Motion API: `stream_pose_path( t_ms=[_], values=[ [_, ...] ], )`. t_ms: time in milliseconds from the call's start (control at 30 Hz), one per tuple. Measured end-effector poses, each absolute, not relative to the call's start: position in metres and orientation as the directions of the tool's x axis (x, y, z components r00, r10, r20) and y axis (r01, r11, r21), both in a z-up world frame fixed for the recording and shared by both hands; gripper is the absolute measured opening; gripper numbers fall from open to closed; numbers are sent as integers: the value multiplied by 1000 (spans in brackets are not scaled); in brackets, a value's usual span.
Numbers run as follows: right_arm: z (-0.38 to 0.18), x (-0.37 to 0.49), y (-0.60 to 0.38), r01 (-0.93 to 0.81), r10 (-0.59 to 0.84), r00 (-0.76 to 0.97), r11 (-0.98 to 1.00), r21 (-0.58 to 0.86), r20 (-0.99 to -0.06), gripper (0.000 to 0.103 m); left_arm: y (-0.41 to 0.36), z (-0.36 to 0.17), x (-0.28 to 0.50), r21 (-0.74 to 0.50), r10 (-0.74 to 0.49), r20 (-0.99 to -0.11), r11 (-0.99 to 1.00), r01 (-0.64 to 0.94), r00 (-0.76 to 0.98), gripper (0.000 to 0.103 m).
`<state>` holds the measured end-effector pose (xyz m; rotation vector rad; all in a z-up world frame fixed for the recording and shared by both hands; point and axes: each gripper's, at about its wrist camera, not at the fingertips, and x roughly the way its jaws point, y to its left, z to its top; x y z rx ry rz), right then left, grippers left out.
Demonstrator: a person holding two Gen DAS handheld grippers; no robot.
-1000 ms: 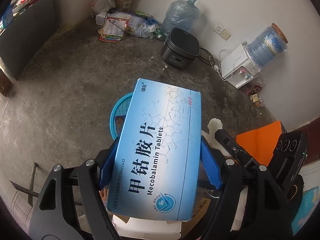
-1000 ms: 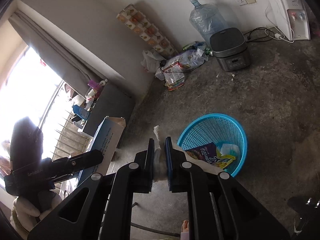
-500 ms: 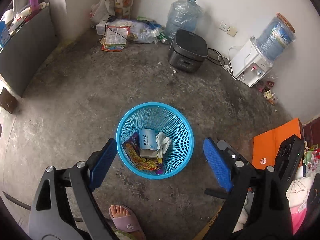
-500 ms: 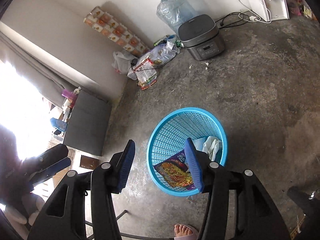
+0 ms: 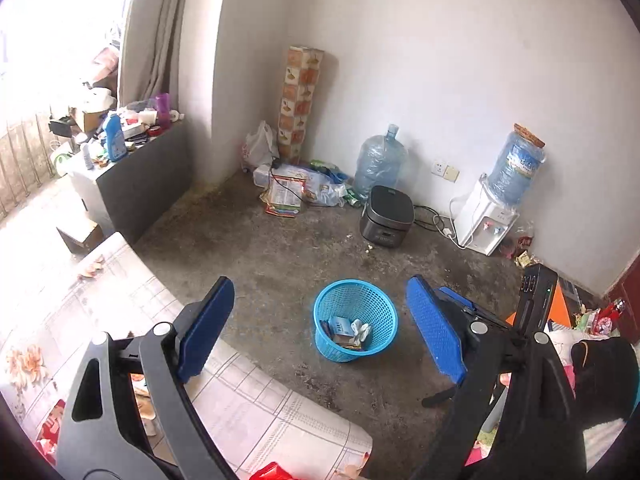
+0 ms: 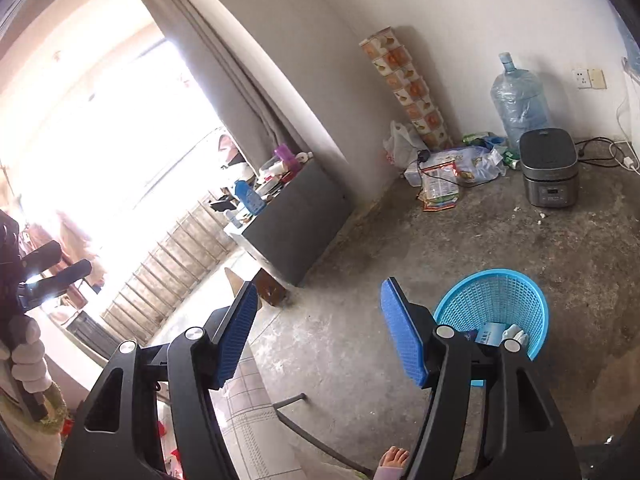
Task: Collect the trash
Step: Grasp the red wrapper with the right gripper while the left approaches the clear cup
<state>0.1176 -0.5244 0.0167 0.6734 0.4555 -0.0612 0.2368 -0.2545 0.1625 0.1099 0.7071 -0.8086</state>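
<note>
On the concrete floor, the blue basket (image 5: 355,320) stands upright, mouth upward; both claws, left (image 5: 320,336) and right (image 6: 320,332), gape empty, the right just widened.

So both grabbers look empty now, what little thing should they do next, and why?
Probably swing the left gripper toward the table at lower left to look for more trash. Both the left and the right gripper are open with nothing between the fingers; the right has just been opening. The medicine box and white wad already lie in the blue basket.
</note>
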Motion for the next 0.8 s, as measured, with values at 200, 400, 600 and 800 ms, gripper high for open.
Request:
stream_pose_path(
  t_ms=[200, 400, 600, 800],
  values=[
    [21, 127, -427, 5, 312, 820, 835, 550, -480, 63, -115, 142, 187, -164, -486, -626, 847, 506, 610, 84],
    [5, 128, -355, -83, 416, 702, 854, 514, -578, 63, -37, 80, 145, -251, -438, -652, 895, 369, 619, 84],
    [-20, 136, -316, -88, 456, 602, 854, 513, -656, 61, -38, 17, 125, -218, -367, -707, 926, 308, 605, 68],
    [-34, 138, -290, -93, 393, 561, 905, 416, -729, 56, -35, -17, 119, -142, -258, -738, 963, 231, 623, 48]
  ],
)
